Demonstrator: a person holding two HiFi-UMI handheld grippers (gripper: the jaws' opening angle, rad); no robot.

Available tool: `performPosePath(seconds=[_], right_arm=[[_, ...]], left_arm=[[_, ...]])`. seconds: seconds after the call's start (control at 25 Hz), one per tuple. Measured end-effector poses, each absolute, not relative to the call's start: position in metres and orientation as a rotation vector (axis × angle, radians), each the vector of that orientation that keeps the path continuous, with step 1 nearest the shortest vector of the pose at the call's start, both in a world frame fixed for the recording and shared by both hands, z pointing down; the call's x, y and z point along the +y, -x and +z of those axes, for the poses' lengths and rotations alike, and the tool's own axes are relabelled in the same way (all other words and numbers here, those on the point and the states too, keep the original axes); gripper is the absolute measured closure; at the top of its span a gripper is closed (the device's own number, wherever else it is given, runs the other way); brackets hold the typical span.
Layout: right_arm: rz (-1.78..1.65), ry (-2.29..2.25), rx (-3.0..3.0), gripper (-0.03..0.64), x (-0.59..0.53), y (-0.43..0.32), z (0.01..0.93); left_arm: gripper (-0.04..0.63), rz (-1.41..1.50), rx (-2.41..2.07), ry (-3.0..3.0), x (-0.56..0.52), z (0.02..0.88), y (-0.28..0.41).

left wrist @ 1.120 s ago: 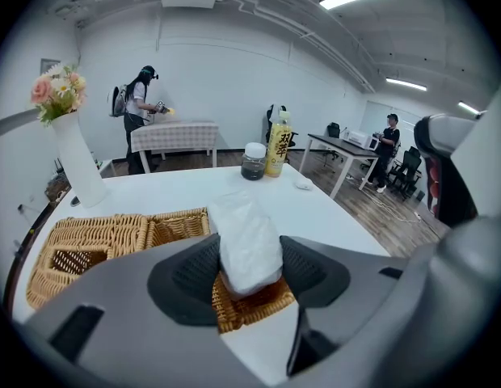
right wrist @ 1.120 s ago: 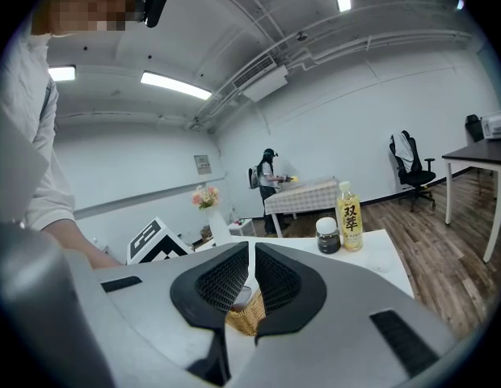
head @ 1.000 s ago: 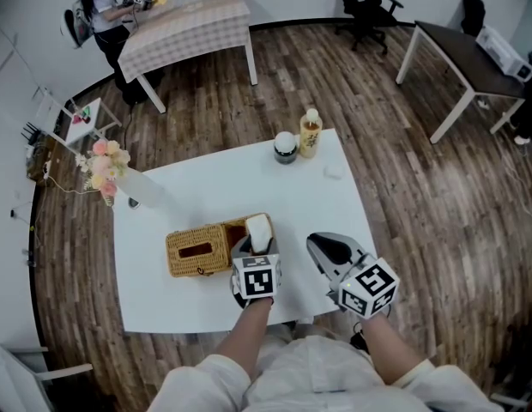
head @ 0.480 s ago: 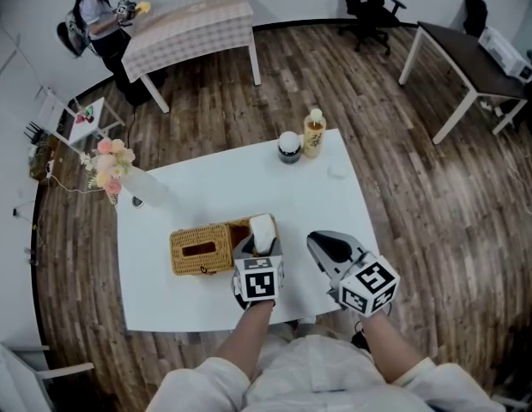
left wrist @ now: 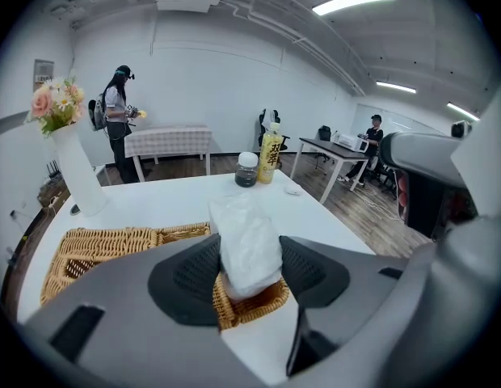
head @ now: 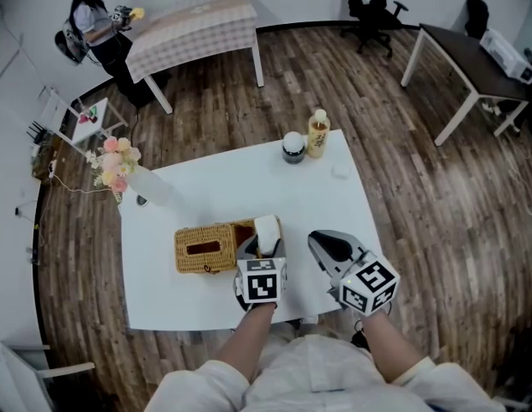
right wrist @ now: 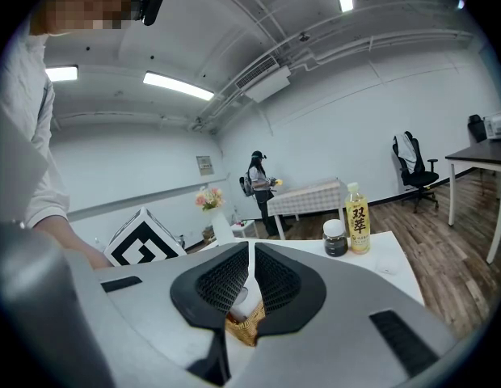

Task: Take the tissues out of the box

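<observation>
I see a white table (head: 240, 187) carrying a wicker box (head: 206, 249), a flower vase (head: 150, 187), a dark jar (head: 293, 147) and a yellow bottle (head: 317, 134).

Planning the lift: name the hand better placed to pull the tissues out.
Left. The left gripper clamps the white tissue pack in the woven wicker box; the right gripper sits aside, shut.

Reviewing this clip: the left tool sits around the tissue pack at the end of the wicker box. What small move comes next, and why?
Probably lift the left tool straight up a little. It grips both sides of the tissues, whose lower end sits inside the wicker box; raising should free them. The right tool is shut and empty.
</observation>
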State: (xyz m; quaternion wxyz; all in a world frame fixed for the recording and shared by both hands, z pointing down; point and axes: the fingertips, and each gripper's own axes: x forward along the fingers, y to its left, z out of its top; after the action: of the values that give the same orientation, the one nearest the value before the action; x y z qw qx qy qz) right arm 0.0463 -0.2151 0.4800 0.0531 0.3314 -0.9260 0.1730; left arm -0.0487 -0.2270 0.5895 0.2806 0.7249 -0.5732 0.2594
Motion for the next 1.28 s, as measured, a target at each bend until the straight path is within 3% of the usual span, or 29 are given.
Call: performPosePath(seconds=[1.28], right_arm=[[0.53, -1.083, -2.801, 0.577, -0.213, -0.03, 0.478]], left_arm=[[0.37, 0.499, -1.467, -2.073, -0.215, 0.532, 0.065]])
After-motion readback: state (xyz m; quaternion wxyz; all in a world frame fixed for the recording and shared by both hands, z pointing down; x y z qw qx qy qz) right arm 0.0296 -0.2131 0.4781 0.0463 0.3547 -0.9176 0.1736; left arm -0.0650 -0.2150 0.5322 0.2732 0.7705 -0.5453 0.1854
